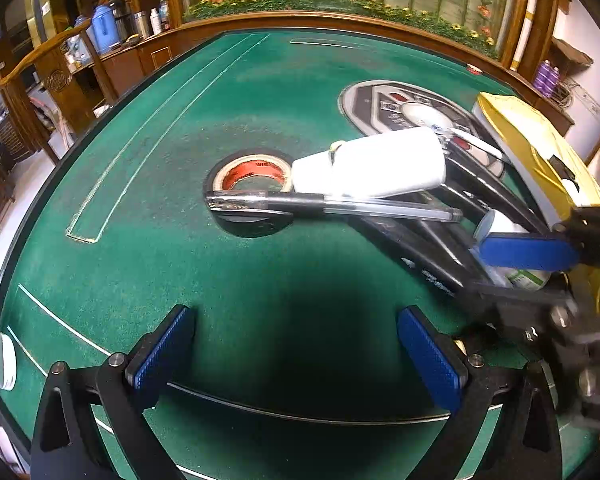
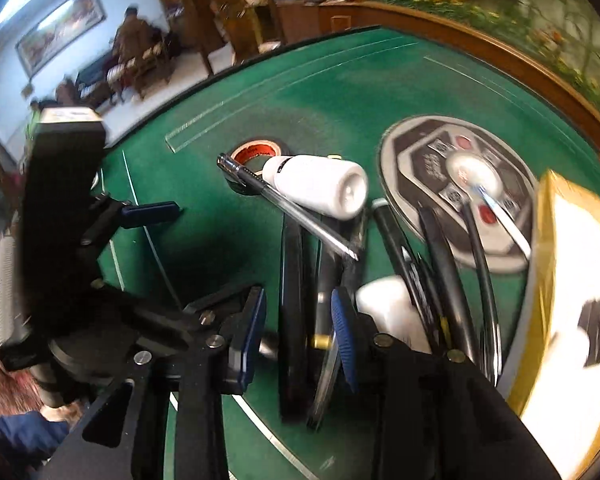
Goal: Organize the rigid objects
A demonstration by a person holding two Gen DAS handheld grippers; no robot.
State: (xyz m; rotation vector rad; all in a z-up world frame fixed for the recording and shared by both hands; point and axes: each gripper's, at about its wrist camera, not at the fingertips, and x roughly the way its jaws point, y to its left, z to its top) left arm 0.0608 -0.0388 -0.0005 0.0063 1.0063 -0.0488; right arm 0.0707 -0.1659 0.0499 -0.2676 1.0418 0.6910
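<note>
Closing your right gripper (image 2: 298,340) around the dark pens (image 2: 294,320) at 6 o'clock risks nudging the clear-barrelled ballpoint pen (image 2: 292,212) off the white plastic bottle (image 2: 320,188); left gripper (image 1: 296,352) hangs released.

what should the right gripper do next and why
Probably close the right gripper a little more: black pens lie between its jaws, yet a gap shows beside one pad. The left gripper hangs open over the green felt table, holding nothing.

Pen (image 1: 332,206) lies across tape roll (image 1: 256,172), beside bottle (image 1: 380,168).
</note>
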